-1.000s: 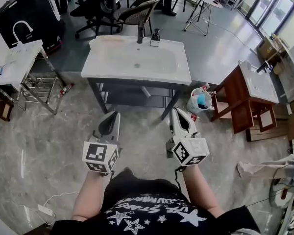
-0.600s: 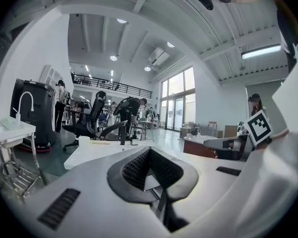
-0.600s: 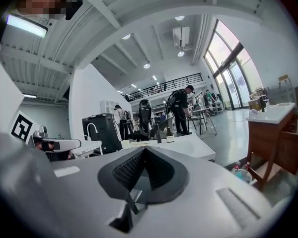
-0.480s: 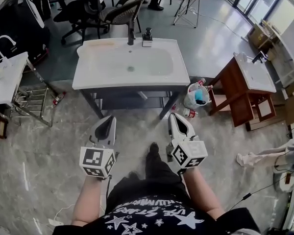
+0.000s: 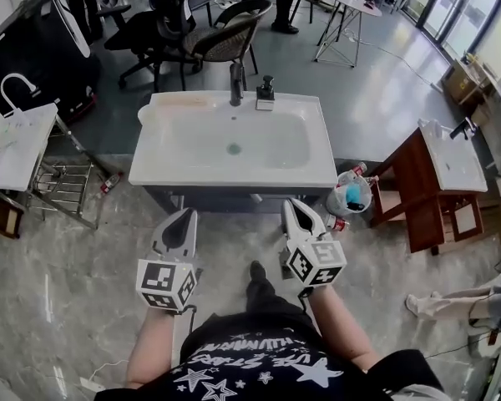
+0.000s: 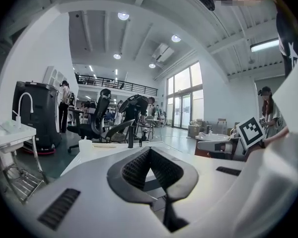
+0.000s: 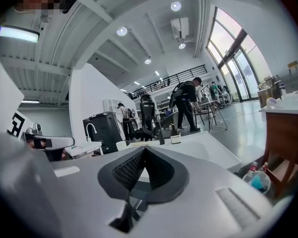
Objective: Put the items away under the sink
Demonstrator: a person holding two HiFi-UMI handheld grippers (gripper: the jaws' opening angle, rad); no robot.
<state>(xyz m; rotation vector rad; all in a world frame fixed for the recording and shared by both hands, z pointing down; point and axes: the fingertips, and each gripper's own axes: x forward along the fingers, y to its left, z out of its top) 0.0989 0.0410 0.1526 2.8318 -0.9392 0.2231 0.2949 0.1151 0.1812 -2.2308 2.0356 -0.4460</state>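
A white sink (image 5: 234, 144) with a black faucet (image 5: 236, 82) stands on a dark frame in front of me. On the floor at its right lie a clear plastic bag (image 5: 348, 195) with something blue in it and a red-capped bottle (image 5: 337, 222). Another bottle (image 5: 110, 182) lies on the floor to the left. My left gripper (image 5: 184, 216) (image 6: 150, 151) and right gripper (image 5: 293, 205) (image 7: 145, 150) are both shut with nothing in them, level, their tips at the sink's front edge. The space under the sink is hidden by the basin.
A small white sink on a wire stand (image 5: 17, 128) is at the left, and a wooden stand with a basin (image 5: 438, 174) at the right. Office chairs (image 5: 225, 27), a black machine (image 5: 33, 36) and a table stand behind the sink. People stand at the back.
I have stepped towards the sink; it now sits closer, and both shut grippers have come forward to its front edge. Nothing was picked up.
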